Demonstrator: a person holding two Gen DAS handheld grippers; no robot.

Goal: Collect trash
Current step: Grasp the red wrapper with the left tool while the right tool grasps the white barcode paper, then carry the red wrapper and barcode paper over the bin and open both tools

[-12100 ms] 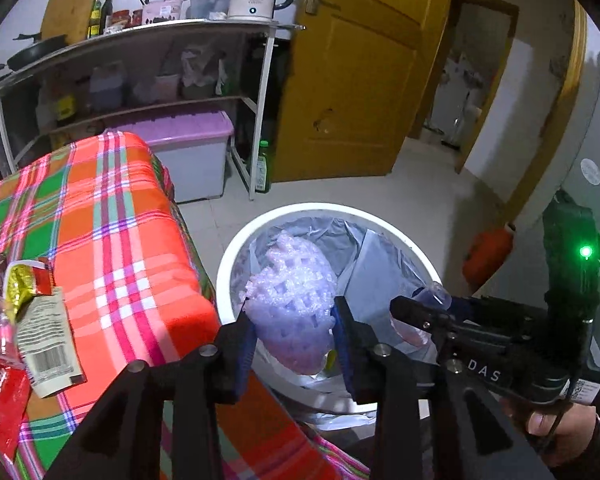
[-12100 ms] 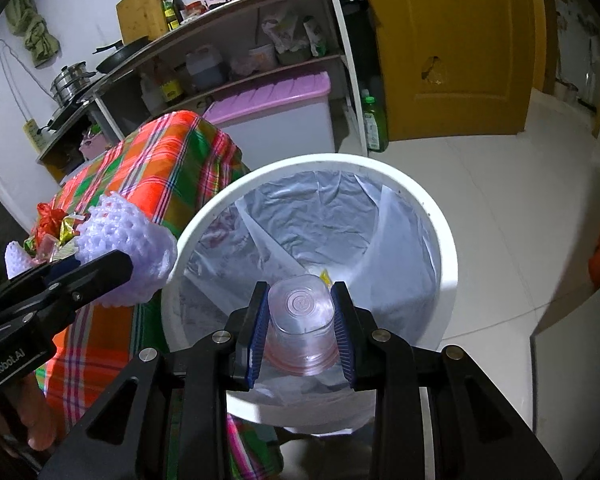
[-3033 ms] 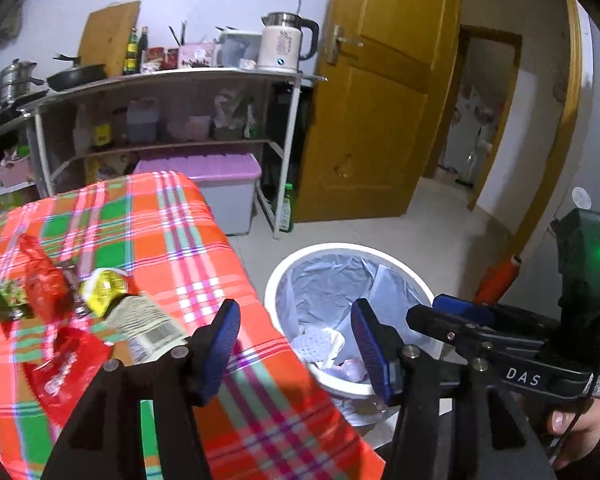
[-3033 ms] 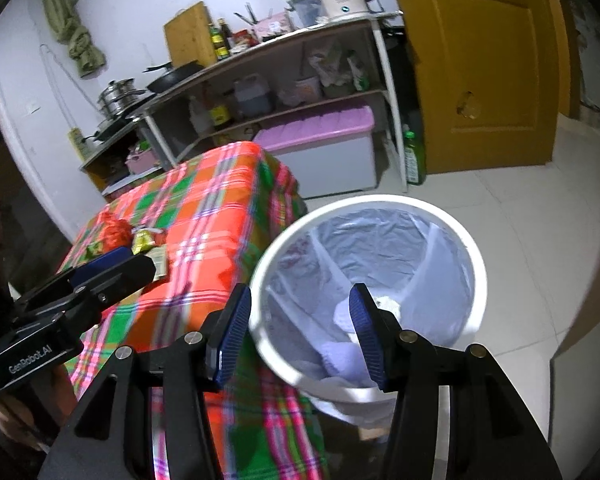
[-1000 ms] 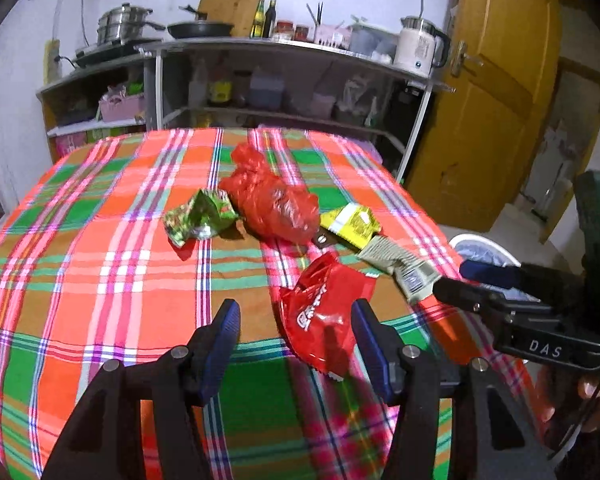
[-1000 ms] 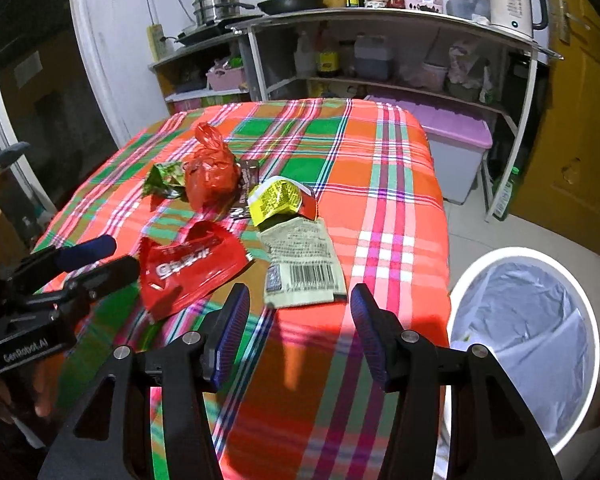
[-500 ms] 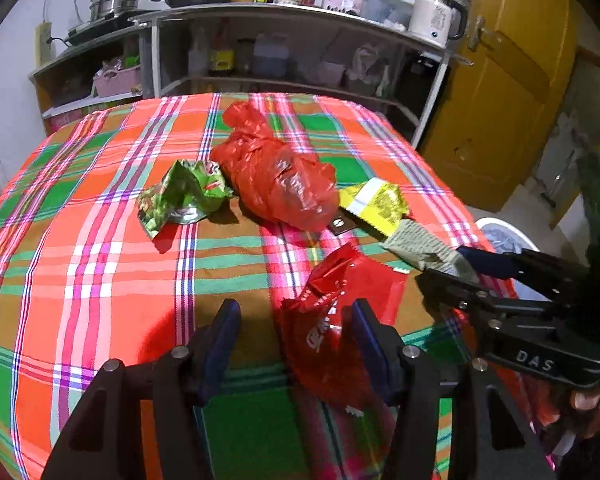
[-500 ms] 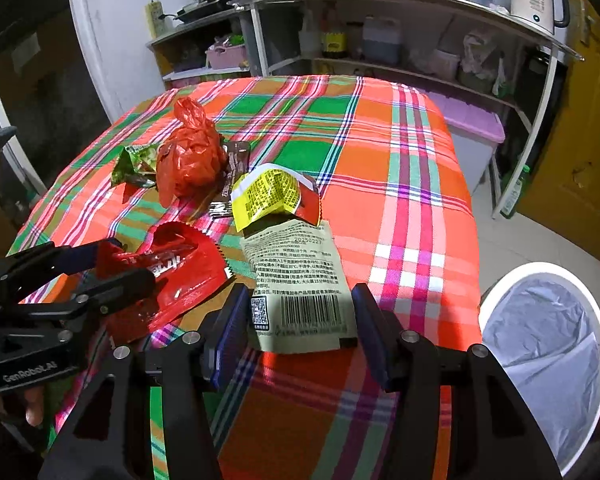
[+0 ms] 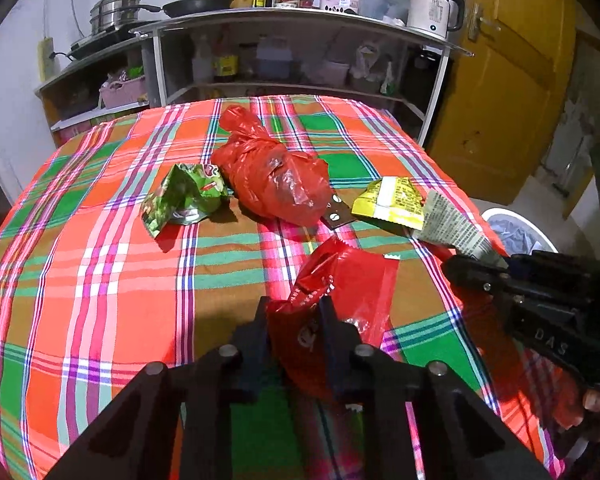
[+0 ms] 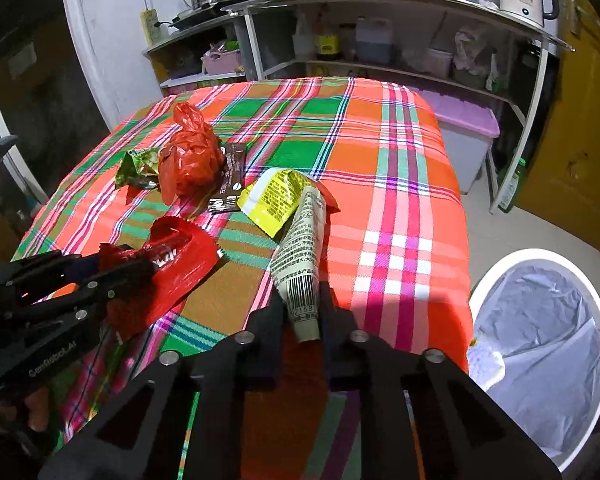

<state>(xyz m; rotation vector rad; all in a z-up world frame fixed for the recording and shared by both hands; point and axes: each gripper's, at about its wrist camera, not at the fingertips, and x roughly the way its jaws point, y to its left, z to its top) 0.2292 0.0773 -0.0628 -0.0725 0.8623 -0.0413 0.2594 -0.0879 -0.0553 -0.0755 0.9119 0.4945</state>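
My left gripper (image 9: 296, 320) is shut on a red snack wrapper (image 9: 348, 280) near the table's front edge; the wrapper also shows in the right wrist view (image 10: 172, 264). My right gripper (image 10: 302, 312) is shut on a beige printed packet with a barcode (image 10: 302, 256), seen in the left wrist view too (image 9: 452, 228). On the plaid tablecloth (image 9: 100, 264) lie a red plastic bag (image 9: 272, 172), a crumpled green wrapper (image 9: 184, 196), a yellow packet (image 9: 392, 200) and a dark brown sachet (image 10: 228, 180). The white bin with a grey liner (image 10: 540, 340) stands on the floor to the right.
A metal shelf rack (image 10: 380, 32) with pots, bottles and a kettle stands behind the table. A purple-lidded storage box (image 10: 464, 136) sits under it. A yellow door (image 9: 512, 92) is at the right. The other gripper's body (image 9: 540, 304) is close on the right.
Both grippers were open half a second ago. Now the left has closed on the red wrapper and the right has closed on the beige packet, crumpling it.
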